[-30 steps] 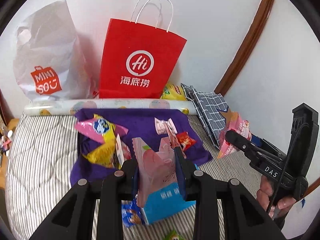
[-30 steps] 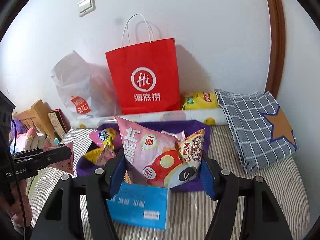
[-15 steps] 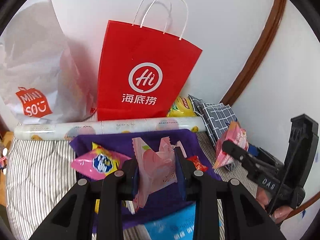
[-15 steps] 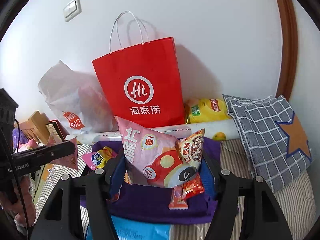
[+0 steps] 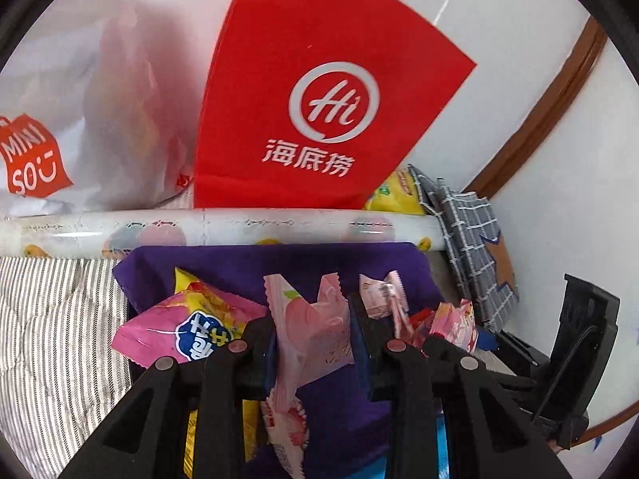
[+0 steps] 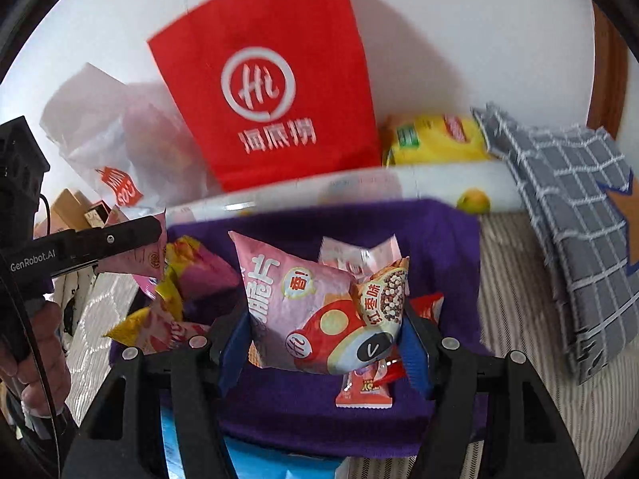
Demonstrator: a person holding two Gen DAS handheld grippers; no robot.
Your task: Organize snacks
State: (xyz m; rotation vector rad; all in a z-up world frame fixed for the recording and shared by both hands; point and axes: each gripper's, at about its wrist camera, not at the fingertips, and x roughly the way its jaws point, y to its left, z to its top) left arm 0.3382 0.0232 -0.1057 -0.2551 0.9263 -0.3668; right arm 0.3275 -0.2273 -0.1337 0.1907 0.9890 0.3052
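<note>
My left tool (image 5: 313, 343) is clenched on a thin pale pink packet (image 5: 315, 331) with a peach picture; the packet stands between the two black fingers and hangs down below them. My right tool (image 6: 325, 327) is grasping a puffy pink snack bag (image 6: 315, 311) with a red mushroom figure, and the blue pads press on both sides of it. Both tools are above the purple cloth (image 6: 435, 239) that lies on the striped bed (image 6: 515, 279). On this cloth I see more snacks: a pink and yellow bag (image 5: 187, 331) at the left side, a small pink wrapper (image 5: 379, 291) behind my left tool, and a red sachet (image 6: 365, 389) just under the mushroom bag. Behind the cloth lies a printed roll (image 5: 247, 225), and behind that the red paper bag (image 5: 323, 107) stands against the wall, with a white plastic bag (image 5: 80, 92) beside it. A yellow packet (image 6: 435, 139) and a grey checked cushion (image 6: 571, 215) are at the right. A light blue pack (image 6: 275, 465) shows at the near edge of the cloth.
</note>
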